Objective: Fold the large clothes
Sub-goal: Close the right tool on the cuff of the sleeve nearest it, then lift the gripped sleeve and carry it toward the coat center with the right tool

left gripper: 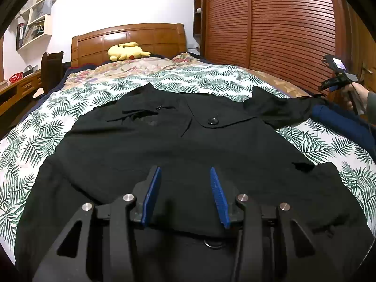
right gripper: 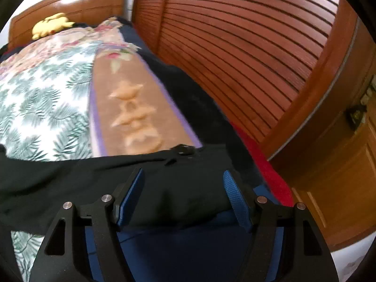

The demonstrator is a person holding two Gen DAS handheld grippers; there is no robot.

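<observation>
A large black jacket (left gripper: 178,145) lies spread flat on the bed, front up, with a black button near its collar. One sleeve (left gripper: 282,108) stretches out to the right. My left gripper (left gripper: 185,176) is open and empty, just above the jacket's lower hem. My right gripper (right gripper: 183,178) is open over the end of that sleeve (right gripper: 174,188), near its cuff tab, and grips nothing. It also shows in the left wrist view (left gripper: 333,80), held in a hand at the far right.
The bed has a leaf-print cover (left gripper: 58,122) and a floral blanket (left gripper: 131,68). A yellow plush toy (left gripper: 128,51) lies by the wooden headboard. A slatted wooden wardrobe (right gripper: 246,54) stands close on the right. A navy sheet (right gripper: 188,246) hangs at the bed's right edge.
</observation>
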